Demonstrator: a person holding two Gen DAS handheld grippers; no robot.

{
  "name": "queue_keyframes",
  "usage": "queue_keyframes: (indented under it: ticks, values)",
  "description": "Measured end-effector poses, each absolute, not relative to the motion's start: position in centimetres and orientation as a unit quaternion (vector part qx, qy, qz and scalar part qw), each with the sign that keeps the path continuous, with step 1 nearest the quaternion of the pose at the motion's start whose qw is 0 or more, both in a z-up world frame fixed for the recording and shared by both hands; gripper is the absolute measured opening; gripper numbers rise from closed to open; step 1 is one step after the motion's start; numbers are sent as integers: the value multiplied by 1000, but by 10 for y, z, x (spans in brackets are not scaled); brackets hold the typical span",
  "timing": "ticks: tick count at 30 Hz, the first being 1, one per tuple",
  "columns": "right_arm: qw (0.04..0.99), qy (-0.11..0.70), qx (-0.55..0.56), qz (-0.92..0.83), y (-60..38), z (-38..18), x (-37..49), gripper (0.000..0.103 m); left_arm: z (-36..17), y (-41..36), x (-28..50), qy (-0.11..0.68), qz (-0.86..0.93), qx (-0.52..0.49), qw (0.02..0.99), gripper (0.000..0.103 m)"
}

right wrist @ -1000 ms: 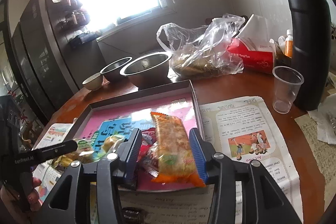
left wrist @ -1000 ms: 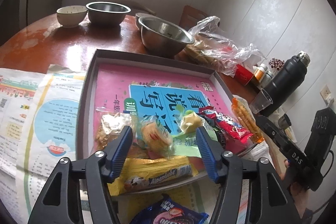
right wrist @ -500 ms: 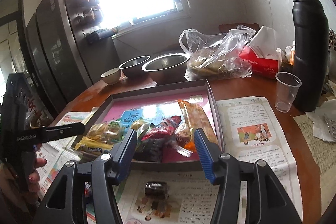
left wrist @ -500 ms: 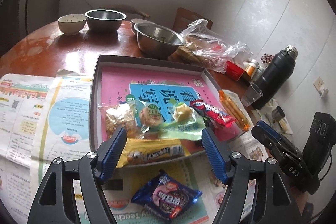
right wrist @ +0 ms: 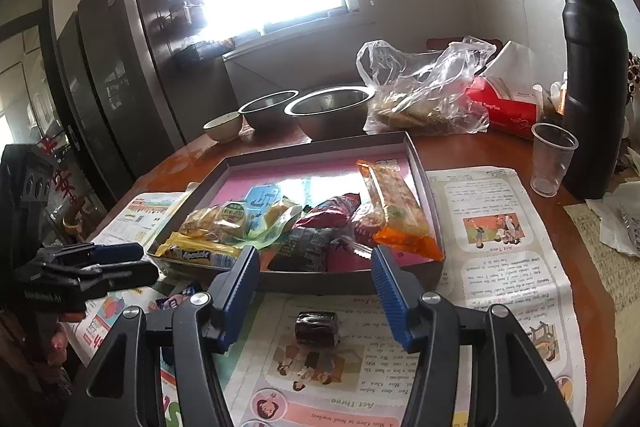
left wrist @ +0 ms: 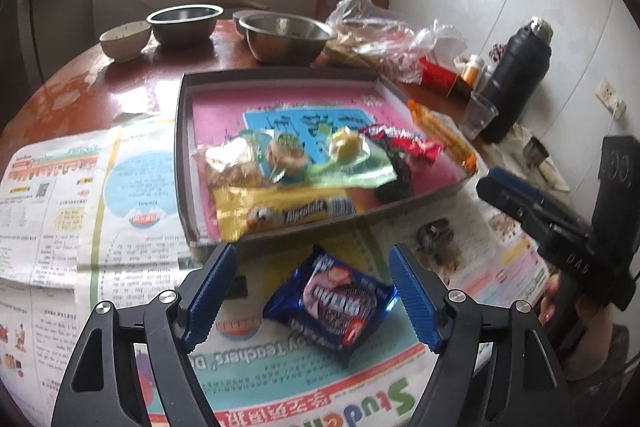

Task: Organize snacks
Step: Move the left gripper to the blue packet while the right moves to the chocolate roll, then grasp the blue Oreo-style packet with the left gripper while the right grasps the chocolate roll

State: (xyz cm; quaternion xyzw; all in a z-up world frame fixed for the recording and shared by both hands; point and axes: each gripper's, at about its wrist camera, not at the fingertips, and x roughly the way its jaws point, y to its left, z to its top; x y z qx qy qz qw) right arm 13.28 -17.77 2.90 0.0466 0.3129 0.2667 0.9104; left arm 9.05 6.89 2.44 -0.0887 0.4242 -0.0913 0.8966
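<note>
Both tongs gape empty: left tongs (left wrist: 312, 293) frame the blue cookie packet (left wrist: 334, 301), right tongs (right wrist: 314, 299) the dark candy (right wrist: 317, 327); next, likely descend and close.

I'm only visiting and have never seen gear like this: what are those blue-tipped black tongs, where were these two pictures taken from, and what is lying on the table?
There is no robot here. A person holds one hand-held gripper in each hand, and a wide-angle camera on each looks forward along its two fingers. One picture comes from the left gripper, the other from the right gripper. Both stand open and hold nothing. On the newspaper lies a blue cookie packet before the left gripper, and a small dark wrapped snack before the right. Beyond them a shallow tray holds several wrapped snacks, among them a yellow bar and an orange packet.
</note>
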Motion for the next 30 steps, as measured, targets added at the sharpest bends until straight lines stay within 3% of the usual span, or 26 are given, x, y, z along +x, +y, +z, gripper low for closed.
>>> queue_keyframes:
  ticks: [17,30]
  values:
    - [896,359,20,261,-163,-3,125,58,1,32,72,423,-147,13,894,83]
    - [892,375,-15,252,-148,-26,130,58,-22,31,89,442,-130,15,887,83]
